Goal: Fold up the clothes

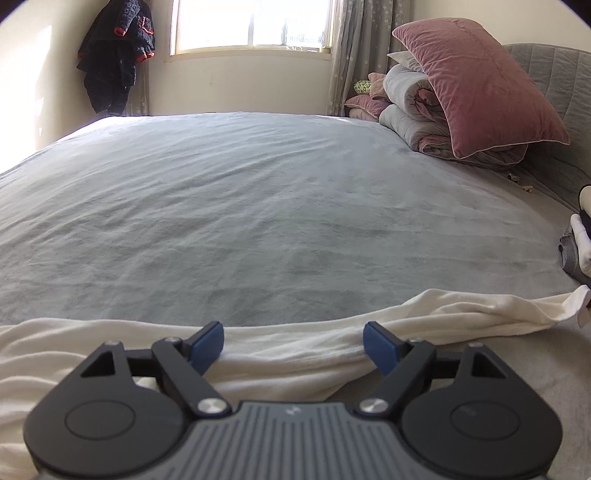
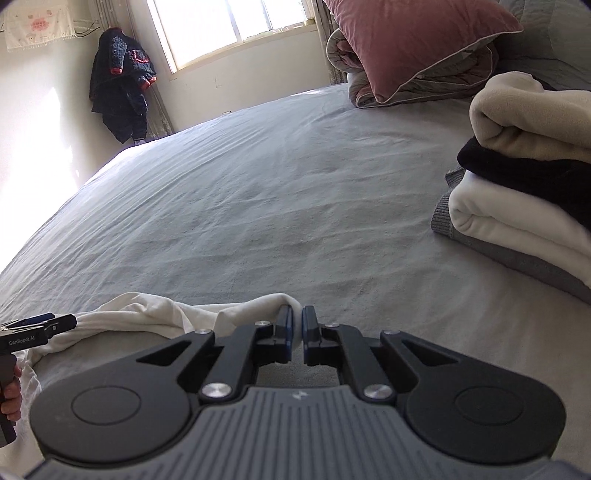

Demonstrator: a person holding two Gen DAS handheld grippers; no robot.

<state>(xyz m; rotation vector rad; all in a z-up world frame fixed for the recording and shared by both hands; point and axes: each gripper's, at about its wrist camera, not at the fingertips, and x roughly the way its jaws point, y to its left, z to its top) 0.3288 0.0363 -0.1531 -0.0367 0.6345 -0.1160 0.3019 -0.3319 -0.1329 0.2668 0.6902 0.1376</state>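
Looking across the bed [image 1: 258, 206], you see a grey, lightly creased sheet filling most of both views, running to a cream wall. At the far left corner of the room a dark jacket [image 1: 116, 55] with red cuffs hangs by the wall; to its right the bright window [image 1: 251, 24] sits above the bed's far edge, with a patterned curtain [image 1: 347, 55] beside it. Further right, at the bed's far right corner, a pink pillow [image 1: 480, 85] leans on a folded grey quilt [image 1: 410, 110] against the padded headboard [image 1: 554, 70].

Along the bed's near edge lies the white garment [image 1: 295, 350], stretched sideways. Your left gripper [image 1: 293, 347] stands released, its blue pads wide apart with the cloth between them, unpressed. Your right gripper [image 2: 298, 328] is clenched on the garment's right end, a fold of white pinched between its pads. At the right edge of the bed rests a stack of folded clothes [image 2: 524, 184]: beige, black, white, grey.
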